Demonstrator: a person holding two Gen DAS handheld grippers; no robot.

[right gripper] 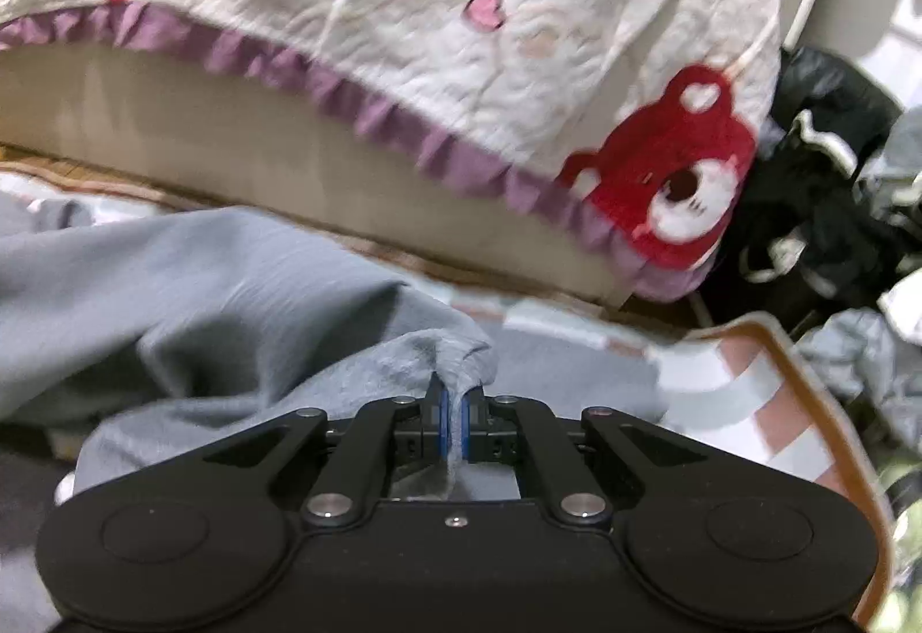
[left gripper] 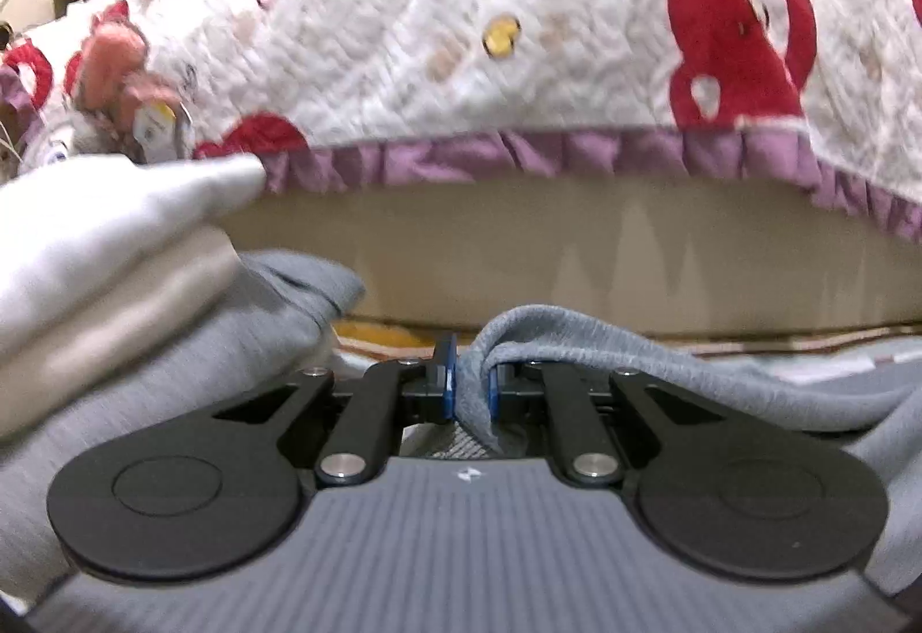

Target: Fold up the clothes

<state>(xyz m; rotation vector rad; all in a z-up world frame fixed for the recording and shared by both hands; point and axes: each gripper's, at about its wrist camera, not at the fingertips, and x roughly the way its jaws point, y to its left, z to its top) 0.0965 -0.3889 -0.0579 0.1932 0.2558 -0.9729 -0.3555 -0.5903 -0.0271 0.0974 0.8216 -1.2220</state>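
Observation:
A grey garment (left gripper: 605, 345) lies bunched low in the left wrist view, and my left gripper (left gripper: 468, 379) is shut on a fold of its edge between the blue pads. In the right wrist view the same grey garment (right gripper: 201, 287) spreads to the left, and my right gripper (right gripper: 456, 414) is shut on a pinched ridge of it. The cloth drapes over both gripper bodies. A white garment (left gripper: 104, 235) lies over the grey one at the left.
A bed with a white quilt with red bears and a purple frill (left gripper: 461, 57) fills the background, also in the right wrist view (right gripper: 490, 28). A checked mat with a brown border (right gripper: 778, 402) lies below. A pile of dark clothes (right gripper: 818, 172) sits at the right.

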